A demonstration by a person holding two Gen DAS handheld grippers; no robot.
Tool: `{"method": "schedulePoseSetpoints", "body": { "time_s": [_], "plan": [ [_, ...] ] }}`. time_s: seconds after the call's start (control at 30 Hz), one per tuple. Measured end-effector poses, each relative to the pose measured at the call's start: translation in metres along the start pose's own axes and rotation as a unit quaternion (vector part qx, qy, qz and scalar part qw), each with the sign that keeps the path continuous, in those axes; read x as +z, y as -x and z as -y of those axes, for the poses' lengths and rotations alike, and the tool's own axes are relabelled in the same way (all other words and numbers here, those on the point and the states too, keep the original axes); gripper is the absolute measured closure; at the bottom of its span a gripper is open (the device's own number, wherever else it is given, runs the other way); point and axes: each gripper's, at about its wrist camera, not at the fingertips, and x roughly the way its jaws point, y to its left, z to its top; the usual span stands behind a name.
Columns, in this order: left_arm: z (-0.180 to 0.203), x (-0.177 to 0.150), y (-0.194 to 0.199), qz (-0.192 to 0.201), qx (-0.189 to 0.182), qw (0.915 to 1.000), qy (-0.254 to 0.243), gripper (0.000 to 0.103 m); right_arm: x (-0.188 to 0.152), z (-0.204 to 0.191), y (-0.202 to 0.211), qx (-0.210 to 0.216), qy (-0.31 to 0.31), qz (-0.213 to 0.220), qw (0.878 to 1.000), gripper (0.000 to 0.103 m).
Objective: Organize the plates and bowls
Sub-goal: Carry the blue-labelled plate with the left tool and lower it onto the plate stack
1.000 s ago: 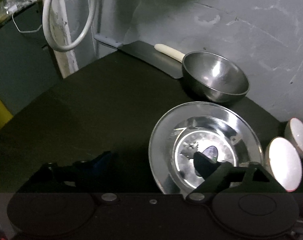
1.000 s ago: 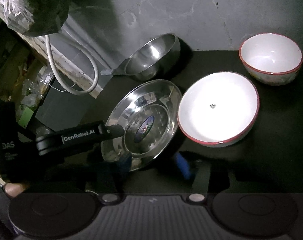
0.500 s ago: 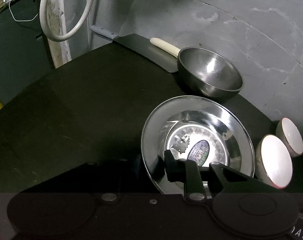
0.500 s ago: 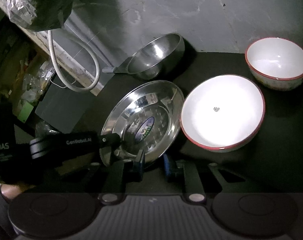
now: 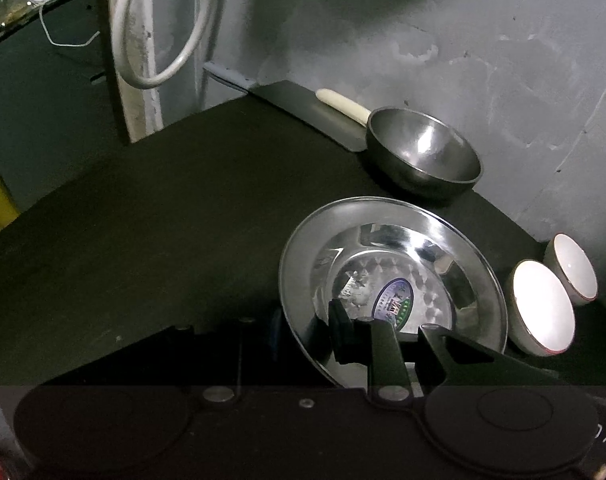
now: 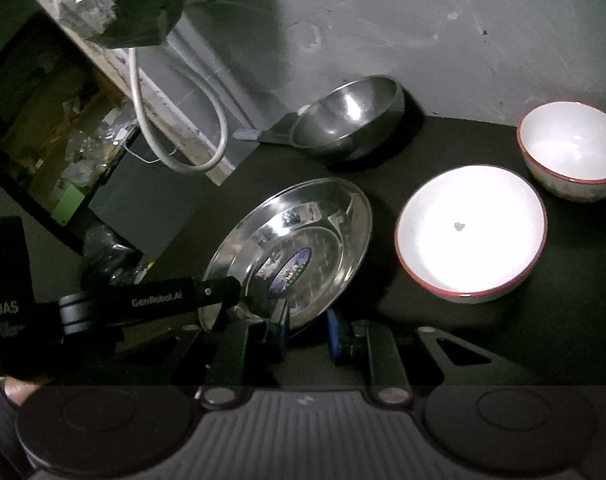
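Left tongs (image 5: 309,330) clamp the near rim of the round shiny steel plate (image 5: 391,288) at lower right of the dark counter (image 5: 163,220), right tongs (image 6: 307,330) part-spread astride its raised edge, and bare counter fills the frame's left.

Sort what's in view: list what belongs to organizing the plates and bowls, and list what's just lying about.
Belongs to the job:
steel plate, gripped at its rim by the left tongs
steel bowl
large white bowl
small white bowl

Just lying about:
cleaver behind the steel bowl
white hose on the wall
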Motion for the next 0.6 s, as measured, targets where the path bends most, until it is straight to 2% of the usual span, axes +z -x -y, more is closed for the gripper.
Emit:
{"method": "schedulePoseSetpoints", "body": {
  "time_s": [0.6],
  "plan": [
    [-0.009,-0.037,0.074,0.047,0.018,0.9978,0.045,0.077,-0.01,-0.027,0.042,0.045,0.066,-0.003,0.997,0.081]
  ]
}}
